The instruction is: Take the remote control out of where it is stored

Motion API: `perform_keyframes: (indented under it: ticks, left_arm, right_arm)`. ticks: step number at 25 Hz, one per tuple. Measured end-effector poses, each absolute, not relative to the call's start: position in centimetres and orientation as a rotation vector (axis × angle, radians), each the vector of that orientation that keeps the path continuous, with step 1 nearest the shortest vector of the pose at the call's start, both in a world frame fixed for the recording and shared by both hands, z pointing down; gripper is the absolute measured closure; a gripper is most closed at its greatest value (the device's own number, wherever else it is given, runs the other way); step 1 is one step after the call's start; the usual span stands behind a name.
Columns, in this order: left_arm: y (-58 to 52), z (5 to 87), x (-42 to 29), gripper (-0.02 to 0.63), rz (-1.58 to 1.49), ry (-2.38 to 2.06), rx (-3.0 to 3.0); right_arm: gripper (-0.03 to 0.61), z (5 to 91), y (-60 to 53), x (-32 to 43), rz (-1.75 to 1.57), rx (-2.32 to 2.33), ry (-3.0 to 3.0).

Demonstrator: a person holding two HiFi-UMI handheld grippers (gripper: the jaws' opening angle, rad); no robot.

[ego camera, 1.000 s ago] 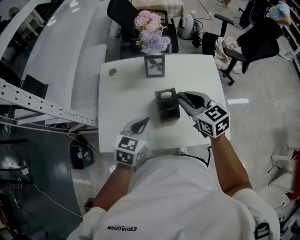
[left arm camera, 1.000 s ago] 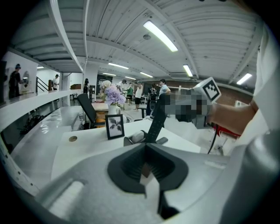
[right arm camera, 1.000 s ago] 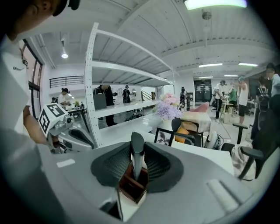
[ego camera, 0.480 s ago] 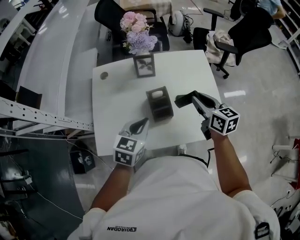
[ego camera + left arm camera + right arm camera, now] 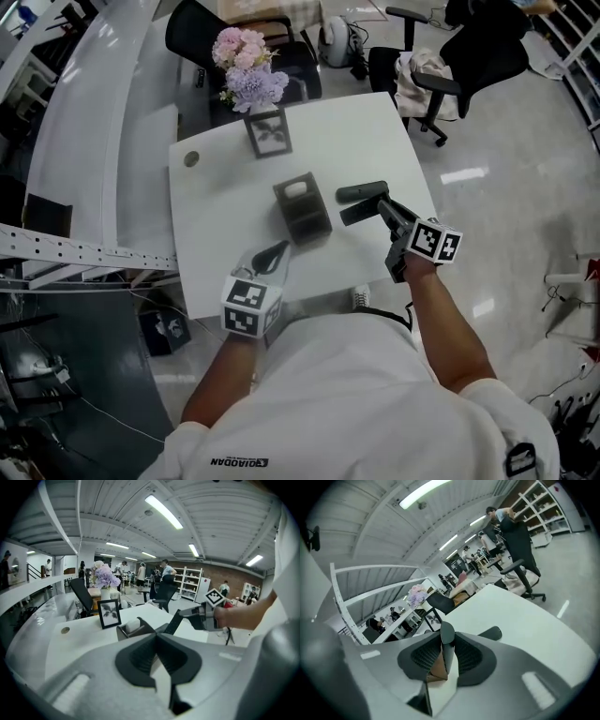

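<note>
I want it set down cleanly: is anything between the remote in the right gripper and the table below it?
Nothing visible does: the remote hangs over a bare part of the table, right of the holder.

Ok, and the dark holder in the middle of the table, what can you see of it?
The holder is a dark grey box, plastic by its look, open at the top and split into more than one compartment. The far compartment keeps something white. It stands upright on the white table, on the near side of the photo frame. Only the table and that white thing touch it.
</note>
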State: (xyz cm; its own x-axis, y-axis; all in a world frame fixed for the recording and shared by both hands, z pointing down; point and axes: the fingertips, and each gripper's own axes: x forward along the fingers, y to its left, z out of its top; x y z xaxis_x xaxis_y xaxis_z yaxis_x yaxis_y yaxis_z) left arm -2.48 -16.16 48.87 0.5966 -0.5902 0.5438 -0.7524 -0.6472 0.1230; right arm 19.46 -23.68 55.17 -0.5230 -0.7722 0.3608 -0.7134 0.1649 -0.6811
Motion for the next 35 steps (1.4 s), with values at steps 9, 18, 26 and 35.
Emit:
perform_keyframes:
  ticks: [9,18,26,35]
  left_arm:
    - [-15.9,49.3,-1.8,0.611,0.668,-1.104,2.468]
    - [-15.7,49.4,-1.2,0.611,0.644,-1.126,2.436]
    - [-15.3,49.6,-1.2,0.611,0.621,-1.160,2.410]
    - [-14.8,49.9,-1.4,0.611,0.612,-1.180,2.390]
  right_arm:
    - [0.482,60.1,-23.5,21.4,-1.499,-1.499,2.096]
    - [0.469,62.4,-23.8,23.0,-1.530,-1.562,2.117]
    - [0.448,65.9,-23.5,24.8,-1.683,-1.611,1.978]
    - [0.431,67.8,-23.0,25.4,-1.744,-1.715,2.037]
